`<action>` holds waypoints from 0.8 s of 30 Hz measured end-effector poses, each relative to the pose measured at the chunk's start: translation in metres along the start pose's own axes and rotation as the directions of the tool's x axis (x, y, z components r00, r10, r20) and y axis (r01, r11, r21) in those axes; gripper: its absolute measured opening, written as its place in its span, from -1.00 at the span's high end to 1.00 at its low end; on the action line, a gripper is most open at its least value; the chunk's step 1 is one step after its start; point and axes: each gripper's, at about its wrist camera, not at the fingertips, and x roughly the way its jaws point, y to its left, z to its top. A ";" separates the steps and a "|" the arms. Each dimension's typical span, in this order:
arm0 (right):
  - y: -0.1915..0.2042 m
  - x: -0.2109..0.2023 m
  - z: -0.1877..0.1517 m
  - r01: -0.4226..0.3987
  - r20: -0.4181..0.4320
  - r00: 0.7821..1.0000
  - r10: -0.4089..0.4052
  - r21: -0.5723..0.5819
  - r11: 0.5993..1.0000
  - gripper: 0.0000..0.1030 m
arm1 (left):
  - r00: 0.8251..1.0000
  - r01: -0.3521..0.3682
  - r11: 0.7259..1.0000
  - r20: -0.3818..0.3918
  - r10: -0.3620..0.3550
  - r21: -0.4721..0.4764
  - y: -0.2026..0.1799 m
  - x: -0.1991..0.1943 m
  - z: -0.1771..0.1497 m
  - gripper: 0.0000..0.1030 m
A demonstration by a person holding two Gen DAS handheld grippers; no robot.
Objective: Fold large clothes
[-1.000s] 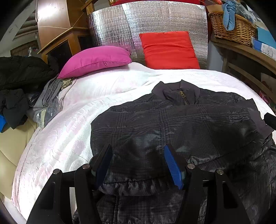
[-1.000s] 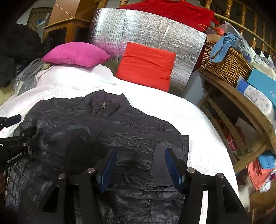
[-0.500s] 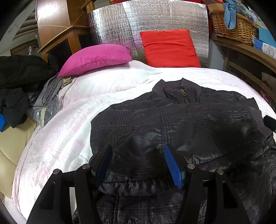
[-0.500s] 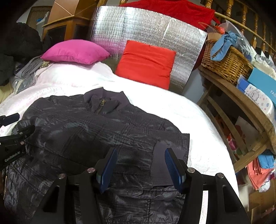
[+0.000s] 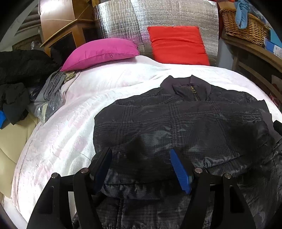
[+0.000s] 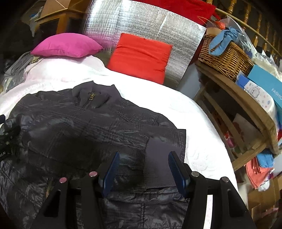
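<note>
A dark grey quilted jacket (image 5: pixel 185 123) lies flat on the white bedspread (image 5: pixel 61 137), zipped collar toward the pillows, both sleeves folded across its front. It also shows in the right wrist view (image 6: pixel 79 126), with the grey cuff (image 6: pixel 162 158) of a folded sleeve on top. My left gripper (image 5: pixel 141 163) is open and empty, just above the jacket's left lower part. My right gripper (image 6: pixel 143 167) is open and empty, above the folded cuff at the jacket's right side. The left gripper's body shows at the left edge of the right wrist view (image 6: pixel 7 141).
A pink pillow (image 5: pixel 102 51) and a red pillow (image 5: pixel 178 44) lean at the head of the bed against a silver foil panel (image 5: pixel 158 15). Dark clothes (image 5: pixel 19 74) are piled on the left. A wicker basket (image 6: pixel 225 58) and boxes sit on a wooden shelf to the right.
Both views have shifted slightly: the jacket and pillows sit a little lower in each view. The jacket has not moved and both grippers stay open.
</note>
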 end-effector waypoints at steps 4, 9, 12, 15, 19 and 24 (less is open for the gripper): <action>-0.001 -0.002 0.001 0.002 0.007 1.000 -0.002 0.004 1.000 -0.20 | 1.000 0.002 1.000 0.003 -0.002 -0.004 0.001 -0.001 0.001 -0.34; -0.002 -0.004 0.003 -0.007 0.014 1.000 0.007 0.010 1.000 -0.20 | 1.000 0.001 1.000 0.004 -0.001 -0.005 0.001 -0.001 0.001 -0.34; -0.002 -0.005 0.003 -0.025 0.012 1.000 0.025 0.013 1.000 -0.20 | 1.000 0.002 1.000 0.003 -0.002 -0.007 0.001 -0.001 0.001 -0.34; -0.002 -0.005 0.003 -0.052 0.007 0.999 0.052 0.018 0.998 -0.20 | 1.000 -0.003 1.000 0.003 0.003 -0.008 0.001 -0.002 0.001 -0.34; -0.005 0.007 0.002 -0.122 -0.053 0.991 0.125 0.055 0.991 -0.20 | 0.999 -0.025 1.000 -0.021 0.025 -0.009 0.002 0.005 0.001 -0.37; -0.026 0.059 -0.011 -0.189 -0.238 0.941 0.242 0.224 0.956 -0.20 | 0.994 -0.049 0.998 -0.101 0.053 0.042 -0.006 0.029 -0.007 -0.42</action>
